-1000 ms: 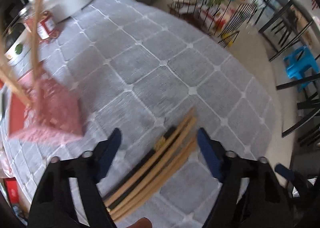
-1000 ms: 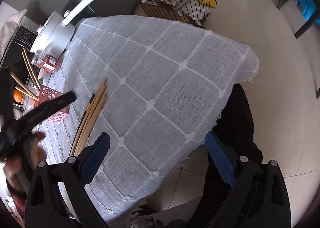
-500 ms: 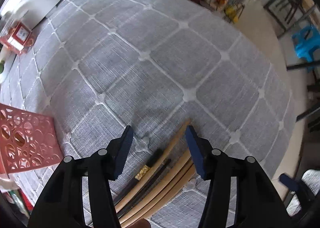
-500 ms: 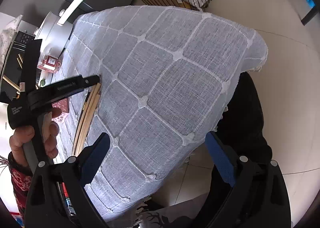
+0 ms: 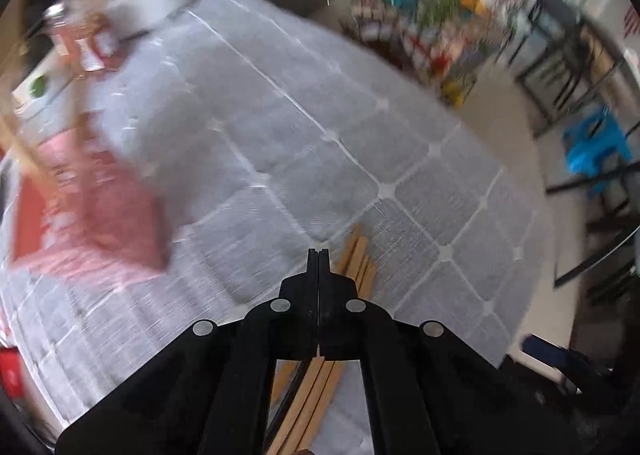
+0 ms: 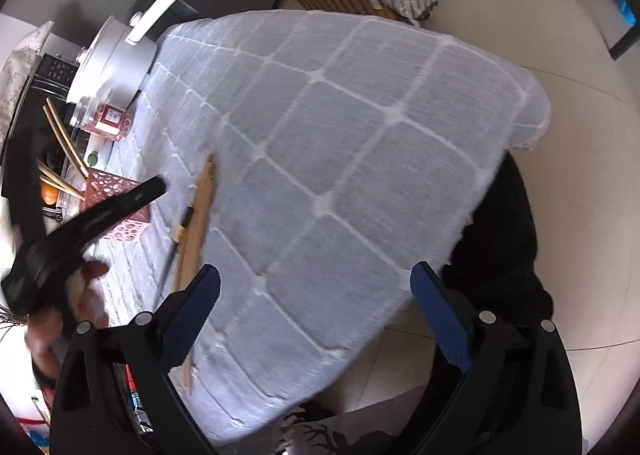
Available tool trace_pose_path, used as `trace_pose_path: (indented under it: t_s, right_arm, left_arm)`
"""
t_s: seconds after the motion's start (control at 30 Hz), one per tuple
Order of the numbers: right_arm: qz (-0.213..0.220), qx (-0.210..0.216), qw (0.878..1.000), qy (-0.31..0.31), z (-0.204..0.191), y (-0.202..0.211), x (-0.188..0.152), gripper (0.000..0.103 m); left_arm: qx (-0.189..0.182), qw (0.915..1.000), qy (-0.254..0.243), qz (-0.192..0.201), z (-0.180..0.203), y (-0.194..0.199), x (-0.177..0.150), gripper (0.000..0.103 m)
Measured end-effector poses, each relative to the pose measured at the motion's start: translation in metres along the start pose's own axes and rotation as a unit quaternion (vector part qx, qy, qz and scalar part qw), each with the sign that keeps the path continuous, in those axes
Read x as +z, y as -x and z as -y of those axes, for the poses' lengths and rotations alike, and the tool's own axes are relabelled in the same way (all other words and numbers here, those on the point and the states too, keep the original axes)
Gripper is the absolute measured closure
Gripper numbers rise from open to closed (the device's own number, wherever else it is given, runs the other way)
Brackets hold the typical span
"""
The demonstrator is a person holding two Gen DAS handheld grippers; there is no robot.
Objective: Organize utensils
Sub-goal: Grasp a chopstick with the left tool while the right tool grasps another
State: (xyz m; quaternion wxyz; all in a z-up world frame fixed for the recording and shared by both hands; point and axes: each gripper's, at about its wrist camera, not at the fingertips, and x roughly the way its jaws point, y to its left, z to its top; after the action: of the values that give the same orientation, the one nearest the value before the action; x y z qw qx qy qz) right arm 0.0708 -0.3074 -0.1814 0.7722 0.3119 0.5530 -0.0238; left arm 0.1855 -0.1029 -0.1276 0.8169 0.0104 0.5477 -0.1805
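Left wrist: closed left gripper (image 5: pixel 318 255) angled downward.

Left gripper (image 5: pixel 318 255): matte black plastic linkage arms; round silver rivets at pivots; thin black fingertips; right gripper (image 6: pixel 316 315): same black frame, silver rivets; fingers (image 6: pixel 440 319) faced with textured blue pads; person: dark trousers; patterned red-and-dark sleeve cuff, blurred.

Left claw (image 5: pixel 318 255) snapped shut empty above chopsticks (image 5: pixel 356 255).
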Motion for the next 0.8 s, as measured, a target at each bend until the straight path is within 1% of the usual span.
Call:
trace_pose_path:
  t_s: [0.07,0.1,0.17,0.23,0.27,0.3,0.37,0.43,0.57,0.63,0.67,0.7,0.73,0.77,0.8]
  right_arm:
    - [0.001,0.002,1.000,0.002,-0.015,-0.006,0.005,0.010]
    - [-0.003,0.003,1.000,-0.001,-0.023,-0.011,0.007,0.010]
    - [-0.018,0.018,1.000,-0.015,-0.033,-0.018,0.009,0.010]
    - [-0.025,0.034,0.998,-0.039,-0.039,-0.018,0.008,0.010]
    - [-0.022,0.036,0.998,-0.045,-0.041,-0.016,0.006,0.010]
    - [-0.015,0.032,0.998,-0.046,-0.042,-0.011,0.004,0.010]
    - [-0.011,0.021,0.999,-0.044,-0.039,-0.006,0.000,0.010]
    - [-0.010,0.013,0.999,-0.051,-0.032,-0.004,0.001,0.010]
    - [-0.004,0.006,0.998,-0.066,-0.017,-0.002,0.010,0.010]
    - [-0.004,0.006,0.998,-0.070,-0.014,-0.004,0.014,0.010]
    - [-0.006,0.007,0.998,-0.070,-0.014,-0.005,0.016,0.010]
    - [-0.008,0.008,0.998,-0.068,-0.015,-0.007,0.016,0.010]
    - [-0.010,0.007,0.998,-0.065,-0.016,-0.008,0.017,0.010]
    - [-0.011,0.006,0.998,-0.064,-0.018,-0.010,0.018,0.010]
    - [-0.013,0.006,0.998,-0.062,-0.020,-0.012,0.018,0.010]
  left_arm:
    - [-0.003,0.9998,0.004,0.018,-0.010,0.021,-0.009,0.103]
    - [-0.006,0.9998,-0.001,0.022,-0.014,0.029,-0.015,0.103]
    - [-0.008,0.9995,-0.028,0.013,-0.010,0.031,-0.020,0.102]
    - [0.021,0.9988,-0.044,0.008,-0.010,0.024,-0.024,0.093]
    - [0.028,0.9985,-0.046,0.000,-0.007,0.019,-0.025,0.085]
    - [0.029,0.9982,-0.050,-0.014,-0.008,0.011,-0.025,0.076]
    - [0.038,0.9970,-0.057,-0.035,-0.006,-0.007,-0.021,0.062]
    - [0.048,0.9949,-0.070,-0.056,-0.003,-0.025,-0.017,0.062]
    - [0.074,0.9902,-0.088,-0.079,-0.001,-0.048,-0.009,0.062]
    - [0.074,0.9888,-0.090,-0.092,-0.003,-0.058,-0.008,0.062]
    - [0.061,0.9906,-0.084,-0.089,-0.006,-0.058,-0.006,0.068]
    - [0.051,0.9917,-0.077,-0.090,-0.008,-0.057,-0.005,0.076]
    - [0.050,0.9923,-0.073,-0.087,-0.010,-0.057,-0.004,0.080]
    - [0.042,0.9930,-0.070,-0.085,-0.011,-0.054,-0.006,0.089]
    - [0.036,0.9937,-0.068,-0.082,-0.013,-0.052,-0.009,0.092]
